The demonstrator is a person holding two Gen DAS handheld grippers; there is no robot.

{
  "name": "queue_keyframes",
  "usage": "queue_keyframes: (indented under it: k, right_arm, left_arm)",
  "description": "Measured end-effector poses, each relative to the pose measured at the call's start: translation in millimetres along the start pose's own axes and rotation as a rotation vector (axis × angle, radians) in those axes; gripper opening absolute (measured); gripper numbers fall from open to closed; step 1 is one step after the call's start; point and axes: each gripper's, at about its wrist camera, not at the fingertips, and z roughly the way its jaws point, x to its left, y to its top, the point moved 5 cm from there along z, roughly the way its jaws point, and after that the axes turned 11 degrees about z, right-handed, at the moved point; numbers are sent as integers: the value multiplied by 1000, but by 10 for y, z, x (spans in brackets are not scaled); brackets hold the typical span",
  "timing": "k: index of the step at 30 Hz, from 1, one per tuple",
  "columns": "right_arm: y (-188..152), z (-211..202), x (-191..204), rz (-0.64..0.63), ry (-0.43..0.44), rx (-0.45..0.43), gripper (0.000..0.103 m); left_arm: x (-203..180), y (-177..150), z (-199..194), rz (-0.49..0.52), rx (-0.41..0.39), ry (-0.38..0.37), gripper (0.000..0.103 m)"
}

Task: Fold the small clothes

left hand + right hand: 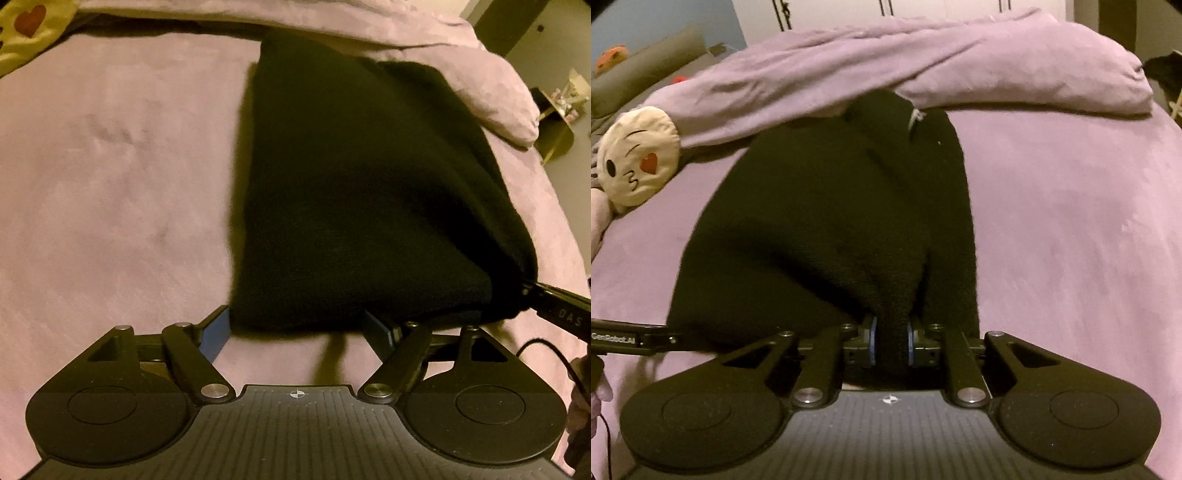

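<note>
- A black garment (820, 229), thick and fuzzy like fleece or knit, lies on a bed (110, 184) under a mauve, suede-soft cover.
- The right tool (890, 349) is pressed together, pinching a bunched fold at the garment's near edge between its blue-edged pads.
- The left tool (303, 328) stands spread, its fingers straddling the garment's near left corner; no grip there yet, as far as the frames show.
- In the left wrist view, the cloth rises in a slack, tent-like slope toward the right tool's pinch at the frame's right edge.
- Step in hand, by the look of it: taking hold of the near hem for a fold.
- Next move likely calls for the left tool to close on its corner, then both to carry the hem evenly toward the far end.
- A rumpled mauve duvet (923, 62) crowds the far end; a cream emoji cushion (635, 155) sits at left.
</note>
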Motion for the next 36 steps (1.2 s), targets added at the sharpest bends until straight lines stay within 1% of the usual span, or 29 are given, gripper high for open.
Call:
queue_keyframes:
  k: [11, 15, 19, 21, 22, 23, 26, 30, 33, 35, 36]
  right_arm:
    - [-42, 5, -26, 52, -7, 17, 14]
    - [-65, -56, -8, 20, -30, 14, 14]
    - [-94, -264, -19, -19, -88, -4, 15]
    - [-87, -353, -71, -13, -166, -7, 17]
    - [-68, -414, -114, 8, -185, -18, 17]
    - [-38, -473, -143, 29, -186, -38, 17]
    - [119, -581, -104, 49, -169, -98, 17]
    - [380, -434, 219, -2, -97, -125, 17]
    - [555, -172, 522, -68, -44, -131, 17]
    - [636, 22, 637, -105, -40, -122, 17]
    - [674, 125, 672, -123, -54, -122, 17]
  left_arm:
    - [14, -41, -39, -32, 25, 15, 81]
    - [62, -42, -66, -39, 35, 12, 81]
    - [162, -52, -115, -42, 57, 36, 82]
    - [222, -62, -145, -49, 70, 49, 83]
    - [260, -62, -164, -55, 74, 57, 83]
    - [285, -52, -180, -60, 76, 65, 83]
    - [352, -7, -268, -75, 56, 97, 83]
    - [315, 209, -324, -73, 2, 130, 87]
    - [194, 489, -281, -49, -38, 124, 87]
    - [78, 694, -241, -10, -76, 123, 90]
    - [20, 801, -204, 13, -92, 128, 91]
